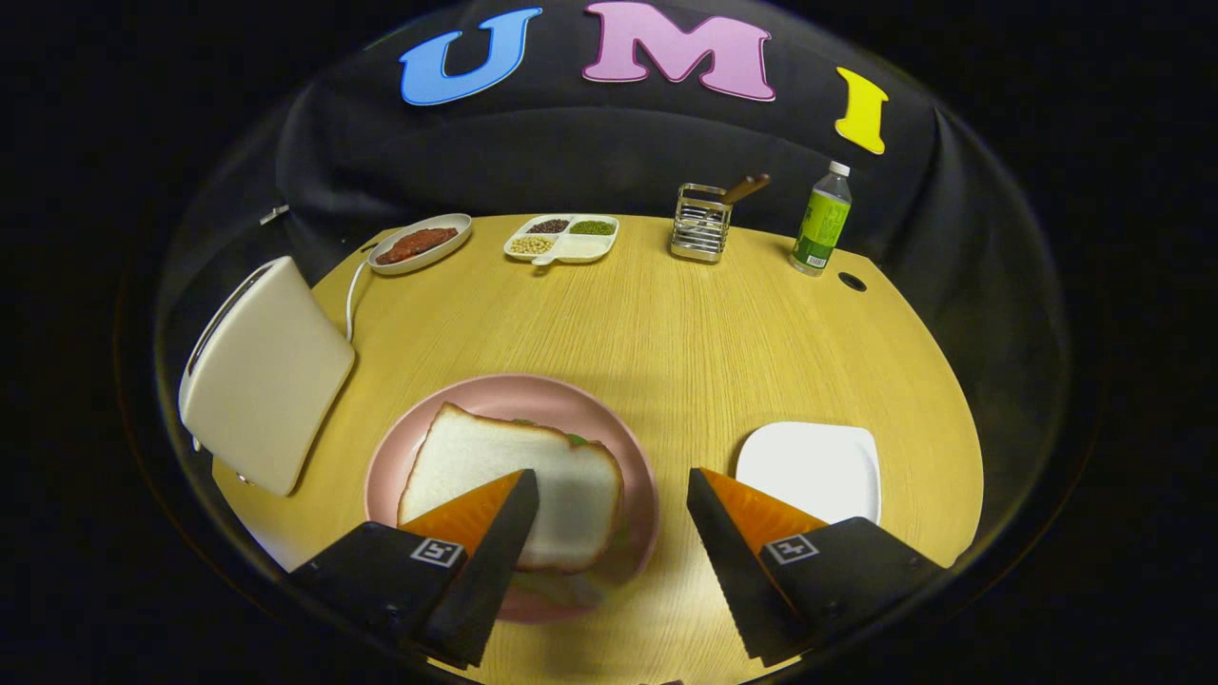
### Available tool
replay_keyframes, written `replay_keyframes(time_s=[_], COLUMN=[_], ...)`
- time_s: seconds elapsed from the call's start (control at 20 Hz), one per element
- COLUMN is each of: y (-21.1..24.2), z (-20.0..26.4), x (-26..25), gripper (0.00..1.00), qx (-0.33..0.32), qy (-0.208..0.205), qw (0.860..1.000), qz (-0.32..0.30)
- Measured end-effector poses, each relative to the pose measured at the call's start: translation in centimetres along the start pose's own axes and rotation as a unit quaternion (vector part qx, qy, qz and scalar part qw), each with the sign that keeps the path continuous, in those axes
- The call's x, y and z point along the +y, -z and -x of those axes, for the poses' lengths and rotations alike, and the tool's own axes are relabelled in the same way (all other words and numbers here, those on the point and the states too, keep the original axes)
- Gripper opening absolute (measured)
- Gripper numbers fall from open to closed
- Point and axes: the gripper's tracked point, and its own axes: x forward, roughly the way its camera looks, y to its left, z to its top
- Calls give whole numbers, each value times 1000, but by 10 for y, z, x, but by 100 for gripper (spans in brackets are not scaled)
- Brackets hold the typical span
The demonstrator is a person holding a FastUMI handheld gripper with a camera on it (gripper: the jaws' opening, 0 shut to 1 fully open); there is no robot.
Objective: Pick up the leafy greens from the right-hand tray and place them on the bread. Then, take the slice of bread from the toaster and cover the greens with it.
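A slice of white bread (533, 476) lies on top of the stack on the pink plate (533, 395), just ahead of my left finger. Small green bits of the leafy greens (576, 439) peek out at the slice's far edge. An edge of a lower slice shows under it near the plate's front. The white toaster (266, 371) stands to the left of the plate. A white square tray (809, 471) sits to the right, beyond my right finger, with nothing on it. My gripper (609, 490) hangs open above the table, holding nothing.
At the table's far side stand an oval dish with red meat (419, 244), a divided dish of beans (563, 238), a wire utensil holder (701, 224) and a green-labelled bottle (821, 221). A cable hole (853, 282) lies near the bottle.
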Motion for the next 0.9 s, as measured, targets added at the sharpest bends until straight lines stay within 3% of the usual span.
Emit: replay_keyframes(time_s=[0.2,0.4,0.7,0.9], y=[-13,-55,-128,-148], z=[31,87,187,241], x=[-3,0,20,30], gripper=[100,100,99,99], qx=[-19,-77,-176,-230], qy=[-10,-25,-63,-73], qw=[1000,997,982,969], qz=[-2,4,32,44])
